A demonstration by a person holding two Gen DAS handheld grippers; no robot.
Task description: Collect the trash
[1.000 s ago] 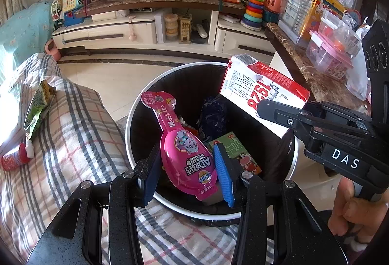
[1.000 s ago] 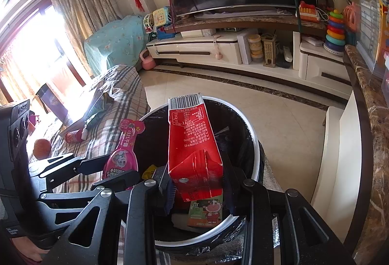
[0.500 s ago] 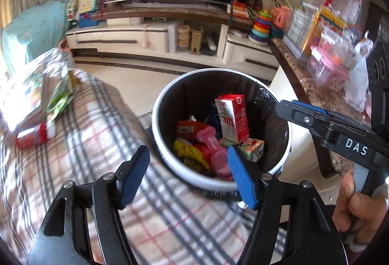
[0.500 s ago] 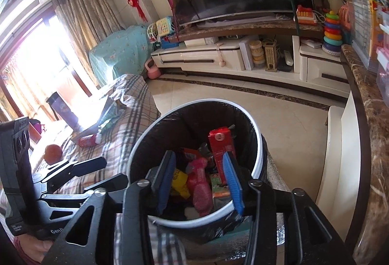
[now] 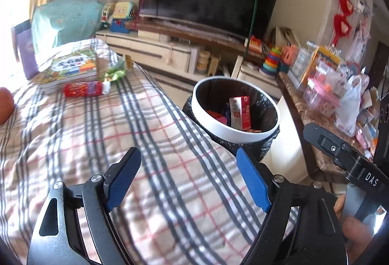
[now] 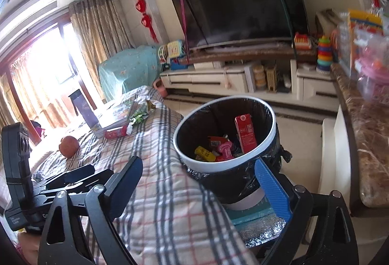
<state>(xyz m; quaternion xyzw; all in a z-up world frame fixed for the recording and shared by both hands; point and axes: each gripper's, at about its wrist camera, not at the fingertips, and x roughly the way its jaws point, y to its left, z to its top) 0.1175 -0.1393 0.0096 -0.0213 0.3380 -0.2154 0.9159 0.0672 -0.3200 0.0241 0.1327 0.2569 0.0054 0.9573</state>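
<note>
A white-rimmed trash bin (image 5: 233, 132) with a black liner stands beside the plaid-covered table; it also shows in the right wrist view (image 6: 225, 167). Inside lie a red milk carton (image 5: 240, 113) (image 6: 246, 132), a pink pouch (image 6: 225, 149) and other wrappers. My left gripper (image 5: 188, 178) is open and empty above the plaid cloth, short of the bin. My right gripper (image 6: 198, 186) is open and empty, just before the bin. On the cloth far off lie a red bottle (image 5: 83, 89) (image 6: 116, 132) and a green wrapper (image 5: 114, 73) (image 6: 141, 114).
A picture book (image 5: 70, 67) lies by the bottle. An orange fruit (image 6: 69, 146) sits on the cloth at left. A marble counter (image 6: 362, 143) with plastic boxes and a bag runs along the right. A TV (image 5: 209, 10) on a low cabinet stands behind.
Both grippers opened and dropped the pink pouch and the red carton into the bin, then pulled back and up. The bin now looks smaller and farther.
</note>
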